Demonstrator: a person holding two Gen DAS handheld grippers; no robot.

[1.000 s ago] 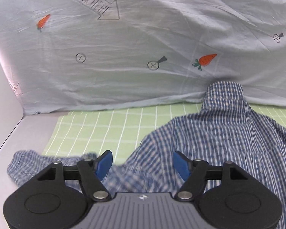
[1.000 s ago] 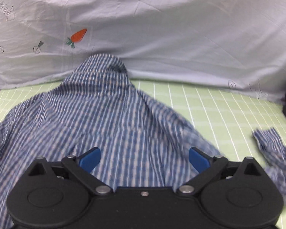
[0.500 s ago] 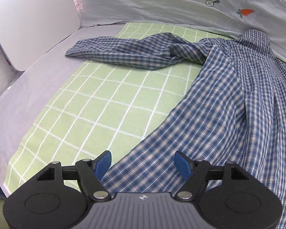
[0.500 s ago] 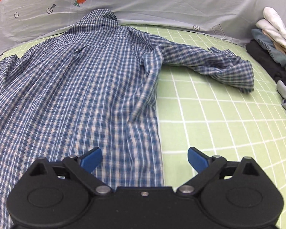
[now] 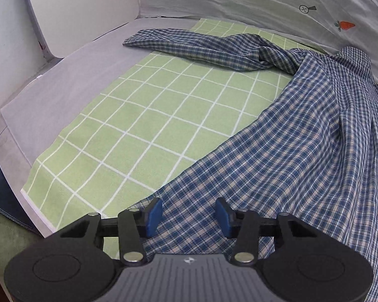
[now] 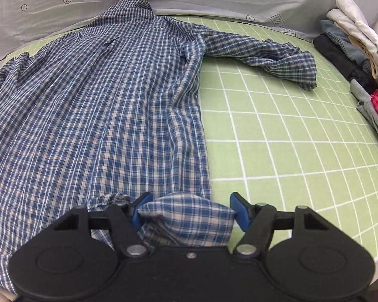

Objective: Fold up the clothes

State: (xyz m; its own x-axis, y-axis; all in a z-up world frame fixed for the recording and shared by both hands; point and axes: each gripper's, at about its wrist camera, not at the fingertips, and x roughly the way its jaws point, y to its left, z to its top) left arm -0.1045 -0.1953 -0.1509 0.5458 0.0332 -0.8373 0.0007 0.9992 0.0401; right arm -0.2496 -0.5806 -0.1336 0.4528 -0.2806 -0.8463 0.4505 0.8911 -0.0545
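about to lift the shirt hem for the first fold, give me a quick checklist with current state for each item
1. Right tool has hem fabric between its pads: ok, a bunched fold of the plaid shirt sits there while the jaws are closing.
2. Left tool over the hem: ok, shirt cloth lies between the closing jaws, but a firm pinch cannot tell.
3. Shirt body spread flat on the green grid mat: ok, only light wrinkles.
4. Sleeves laid out: not ok, the right sleeve and the left sleeve are both crumpled outward.
5. Stack of folded clothes clear of the shirt: ok, apart at the mat's edge.
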